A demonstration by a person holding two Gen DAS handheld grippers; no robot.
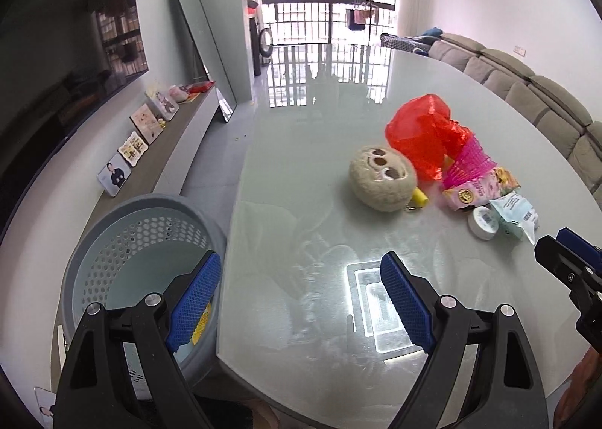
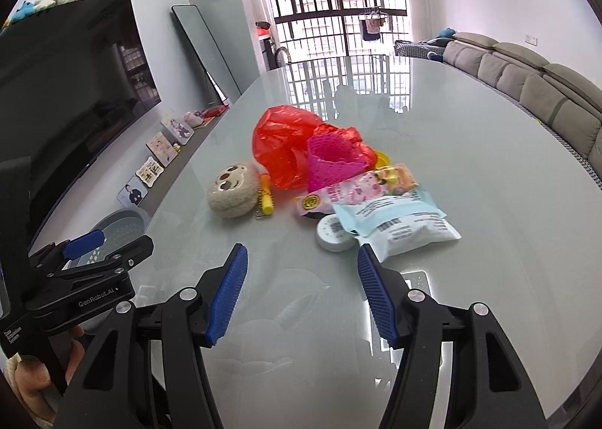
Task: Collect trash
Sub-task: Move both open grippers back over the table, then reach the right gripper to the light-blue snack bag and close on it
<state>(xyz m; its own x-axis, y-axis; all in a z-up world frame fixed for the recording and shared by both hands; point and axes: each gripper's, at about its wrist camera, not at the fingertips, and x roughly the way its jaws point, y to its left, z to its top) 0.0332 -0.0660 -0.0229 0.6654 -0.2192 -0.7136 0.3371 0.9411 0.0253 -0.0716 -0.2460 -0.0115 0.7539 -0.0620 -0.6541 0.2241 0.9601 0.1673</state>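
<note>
**Nearing the trash pile, nothing gripped yet**

Risk first: the pale-blue plastic snack pouch (image 2: pixel 395 222) lies overlapped w/ the white round lid (image 2: pixel 333 237) and the pink printed wrapper (image 2: pixel 357 192), so more than one item could be dragged or knocked off the glossy grey table (image 2: pixel 489 173) by a shallow pinch. The beige plush sloth head (image 2: pixel 231 193) may be mistaken for trash.

Right gripper (image 2: pixel 301 293): jaws approx. half spread, nothing held, short of the pouch. Left gripper (image 1: pixel 301 305): jaws spread wide, nothing held, beside the grey perforated bin (image 1: pixel 143 241).
</note>
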